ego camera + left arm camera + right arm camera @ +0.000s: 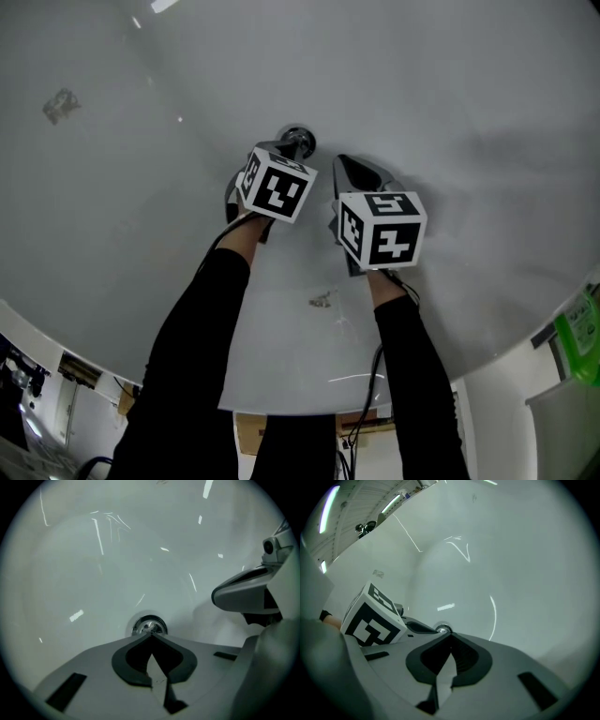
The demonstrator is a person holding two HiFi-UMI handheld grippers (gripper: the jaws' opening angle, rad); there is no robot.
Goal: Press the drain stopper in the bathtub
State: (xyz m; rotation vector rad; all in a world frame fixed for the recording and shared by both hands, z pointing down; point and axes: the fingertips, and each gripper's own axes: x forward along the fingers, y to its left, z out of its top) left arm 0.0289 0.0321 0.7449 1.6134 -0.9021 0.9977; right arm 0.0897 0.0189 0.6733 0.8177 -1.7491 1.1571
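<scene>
The left gripper (151,636) has its jaws closed tip to tip with nothing between them, and the right gripper (450,634) is closed and empty in the same way. The drain stopper (149,626), a round chrome piece, sits in the floor of the white bathtub (450,94). In the left gripper view it lies just beyond the closed tips, and in the head view those tips seem to be at its near edge — whether they touch it I cannot tell. The right gripper is beside the left one, a little apart from the stopper. The step in hand appears to be the press itself, done with the left gripper. To do it well, I think the closed tips should come over the middle of the stopper, not its rim, and push straight down — a slanted push on smooth chrome may slide off onto the tub floor. The right gripper is best held clear.
</scene>
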